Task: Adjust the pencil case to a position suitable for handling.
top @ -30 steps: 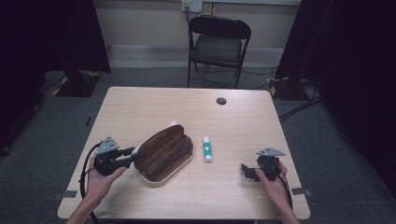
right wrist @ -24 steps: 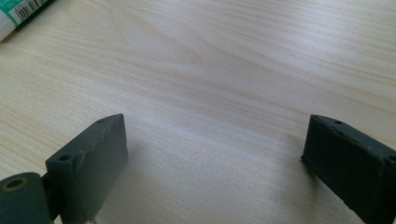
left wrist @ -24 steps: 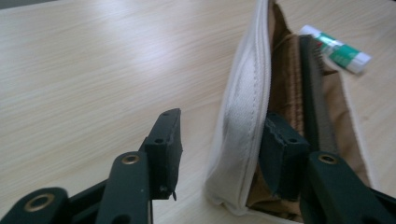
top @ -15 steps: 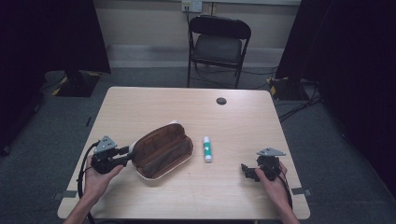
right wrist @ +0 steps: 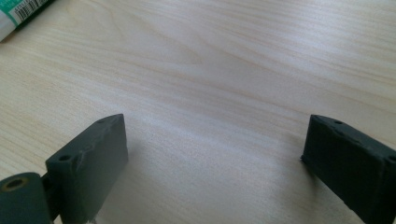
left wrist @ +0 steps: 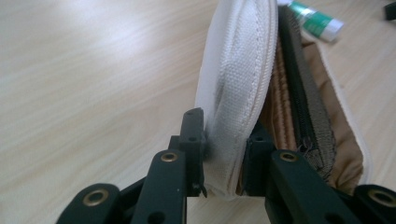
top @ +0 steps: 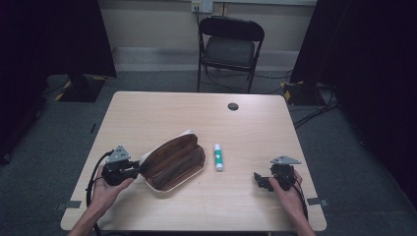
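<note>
While the left gripper point(left wrist: 224, 154) has just squeezed onto the white edge of the open pouch point(top: 174, 162) on the counter point(top: 162, 115), the pouch has slid nearer the person. Up close its zipper shows. Beside it lies a green-and-white tube point(top: 218, 157) with a barcode. The right gripper point(right wrist: 212, 154) rests spread wide.

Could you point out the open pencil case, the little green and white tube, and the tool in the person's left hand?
pencil case point(top: 173, 161), high view, on its brown lining.
green and white tube point(top: 217, 157), high view, on its middle.
left gripper point(left wrist: 224, 154), left gripper view, between its fingertips, clamped on the case's white edge.
</note>
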The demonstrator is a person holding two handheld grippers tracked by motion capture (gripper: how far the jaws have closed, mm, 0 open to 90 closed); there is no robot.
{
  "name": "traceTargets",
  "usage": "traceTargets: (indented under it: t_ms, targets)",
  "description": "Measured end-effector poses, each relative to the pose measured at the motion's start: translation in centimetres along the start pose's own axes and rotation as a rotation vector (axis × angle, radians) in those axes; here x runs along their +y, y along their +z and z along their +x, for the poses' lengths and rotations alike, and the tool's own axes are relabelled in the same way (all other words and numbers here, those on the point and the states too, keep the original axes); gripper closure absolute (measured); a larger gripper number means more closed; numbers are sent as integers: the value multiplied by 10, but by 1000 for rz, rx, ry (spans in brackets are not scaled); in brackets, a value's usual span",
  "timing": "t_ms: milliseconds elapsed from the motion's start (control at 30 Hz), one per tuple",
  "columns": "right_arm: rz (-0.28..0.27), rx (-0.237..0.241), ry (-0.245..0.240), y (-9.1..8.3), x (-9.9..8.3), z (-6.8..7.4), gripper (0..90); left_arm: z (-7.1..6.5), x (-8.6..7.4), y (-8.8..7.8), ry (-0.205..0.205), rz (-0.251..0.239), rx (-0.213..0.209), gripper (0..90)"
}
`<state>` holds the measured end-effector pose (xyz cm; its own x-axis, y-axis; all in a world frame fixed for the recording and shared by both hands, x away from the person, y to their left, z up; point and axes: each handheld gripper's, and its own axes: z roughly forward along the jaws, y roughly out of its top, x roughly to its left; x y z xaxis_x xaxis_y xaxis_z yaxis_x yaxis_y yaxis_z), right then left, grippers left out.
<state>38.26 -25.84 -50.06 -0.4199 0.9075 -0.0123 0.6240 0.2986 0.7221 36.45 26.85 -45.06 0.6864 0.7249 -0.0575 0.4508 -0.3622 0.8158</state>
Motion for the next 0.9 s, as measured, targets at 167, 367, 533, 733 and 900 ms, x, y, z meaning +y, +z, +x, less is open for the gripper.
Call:
traceTargets:
  t_ms: [167,367,533,733,900]
  targets:
    - [0,0,0,0,0,0,56,4,1,-9,1,-65,-67,761]
    - [0,0,0,0,0,0,55,1,2,-10,7,-93,-184,768]
    - [0,0,0,0,0,0,56,-2,0,2,8,-36,-191,749]
    - [0,0,0,0,0,0,56,-1,-2,12,-4,-2,-164,718]
    - [0,0,0,0,0,0,56,-1,-1,14,-8,13,-140,668]
